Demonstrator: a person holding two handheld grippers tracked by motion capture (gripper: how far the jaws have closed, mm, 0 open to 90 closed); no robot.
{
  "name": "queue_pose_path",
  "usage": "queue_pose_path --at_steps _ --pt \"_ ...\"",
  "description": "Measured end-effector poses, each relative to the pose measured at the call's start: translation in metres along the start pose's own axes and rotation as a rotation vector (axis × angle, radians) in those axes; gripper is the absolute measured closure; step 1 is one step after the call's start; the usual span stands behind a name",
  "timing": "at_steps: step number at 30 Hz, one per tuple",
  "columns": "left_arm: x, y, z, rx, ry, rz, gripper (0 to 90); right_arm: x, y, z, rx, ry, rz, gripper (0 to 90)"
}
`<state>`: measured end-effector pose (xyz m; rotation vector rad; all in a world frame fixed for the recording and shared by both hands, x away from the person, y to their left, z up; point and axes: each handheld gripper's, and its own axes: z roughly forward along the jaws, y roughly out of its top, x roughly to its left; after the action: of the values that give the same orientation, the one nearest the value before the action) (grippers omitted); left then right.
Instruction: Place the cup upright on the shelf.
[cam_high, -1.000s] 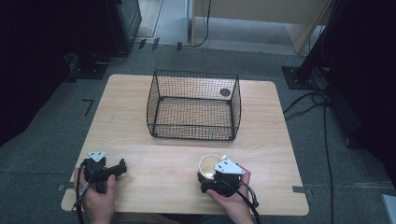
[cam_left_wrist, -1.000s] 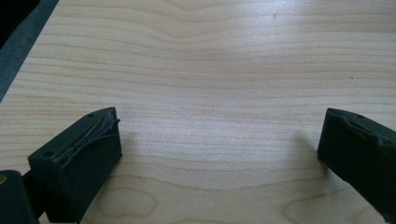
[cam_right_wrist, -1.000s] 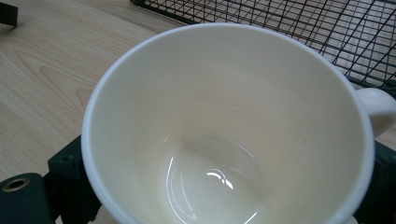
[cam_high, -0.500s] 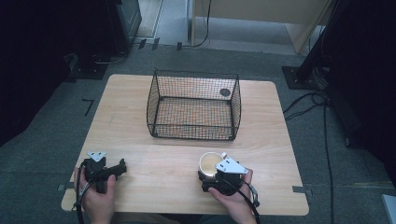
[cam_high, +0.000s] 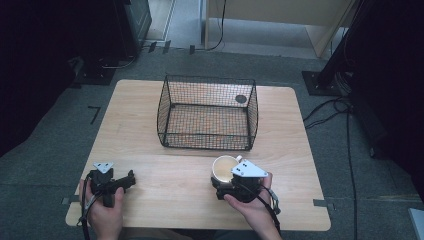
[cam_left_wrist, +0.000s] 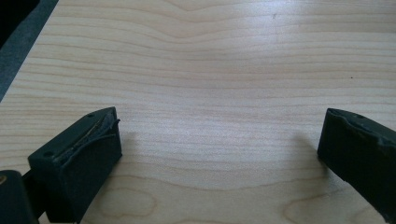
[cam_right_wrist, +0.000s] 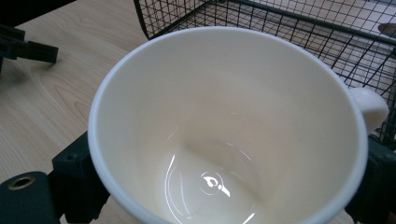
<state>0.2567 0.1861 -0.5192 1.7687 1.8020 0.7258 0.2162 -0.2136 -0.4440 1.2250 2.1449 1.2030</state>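
A cream mug (cam_high: 224, 167) with an empty, glossy inside (cam_right_wrist: 224, 140) sits near the table's front right, just before the wire basket. My right gripper (cam_high: 226, 176) is shut on it. Its black jaws press the mug's two sides in the right gripper view, and the handle (cam_right_wrist: 371, 106) points right toward the basket. My left gripper (cam_high: 127, 180) rests at the front left, held by a hand. In the left gripper view it (cam_left_wrist: 219, 140) stands open over bare wood, with nothing between the jaws.
A black wire basket (cam_high: 207, 112) stands open-topped in the middle of the wooden table (cam_high: 140, 125). A small dark round thing (cam_high: 241, 99) lies at its far right corner. Cables and dark stands lie on the floor around the table.
The right gripper has turned a little with the mug in it, its grey plate swinging to the right. The left gripper has stayed still.
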Motion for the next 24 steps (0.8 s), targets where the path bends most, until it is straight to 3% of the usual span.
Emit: queue_pose_path --at_steps 24 --pt "0.0 0.0 0.0 -0.002 0.0 -0.002 0.0 -0.004 0.045 -0.003 -0.027 0.027 -0.026 8.3"
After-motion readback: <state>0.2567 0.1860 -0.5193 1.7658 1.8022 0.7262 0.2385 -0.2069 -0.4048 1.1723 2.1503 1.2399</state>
